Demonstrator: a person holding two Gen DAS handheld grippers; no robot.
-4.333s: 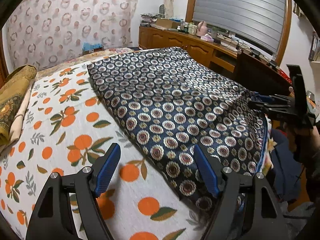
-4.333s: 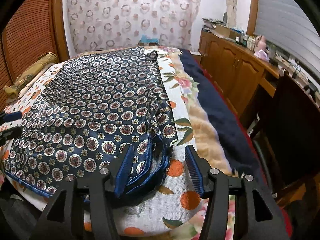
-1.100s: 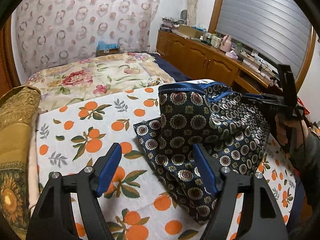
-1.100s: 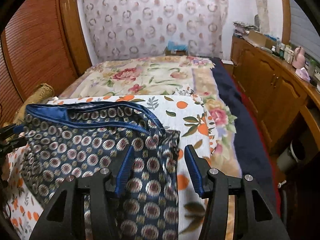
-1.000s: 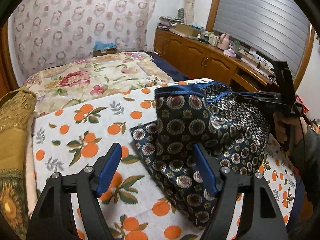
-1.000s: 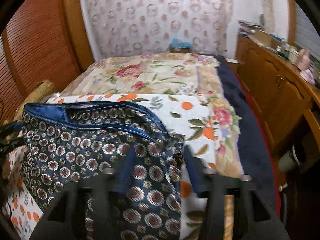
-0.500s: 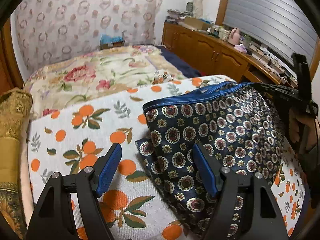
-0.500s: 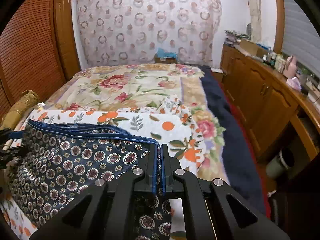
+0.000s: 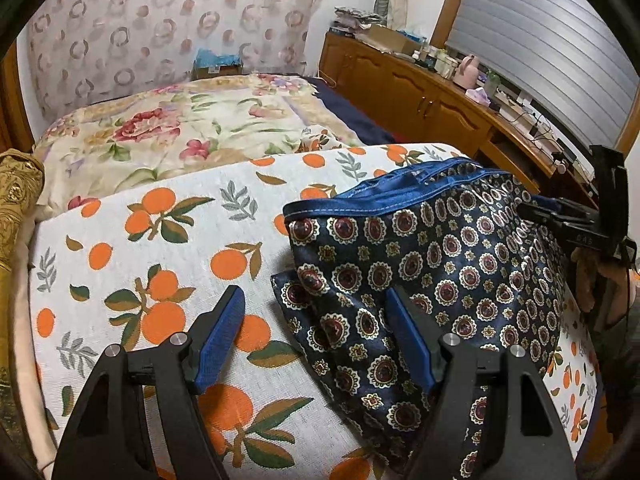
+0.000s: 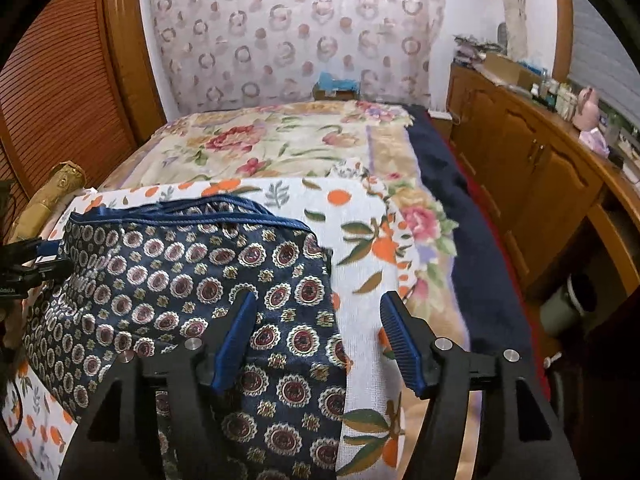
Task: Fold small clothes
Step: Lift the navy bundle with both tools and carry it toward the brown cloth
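Note:
A navy patterned garment with a blue waistband [image 9: 432, 264] lies folded on the orange-print sheet [image 9: 152, 240]; it also shows in the right wrist view [image 10: 192, 280]. My left gripper [image 9: 316, 332] is open, just above the garment's left edge, holding nothing. My right gripper [image 10: 320, 332] is open over the garment's right edge, holding nothing. The right gripper also shows at the far right of the left wrist view [image 9: 576, 224].
A floral quilt [image 10: 280, 140] covers the far bed. A gold rolled cloth [image 9: 16, 200] lies at the left edge. A dark blue blanket [image 10: 460, 220] runs along the right side. Wooden cabinets [image 10: 532, 168] with clutter stand beyond it.
The garment went from spread out to folded over. Half a second ago my right gripper was shut on its waistband edge; now it is open and the cloth lies on the bed.

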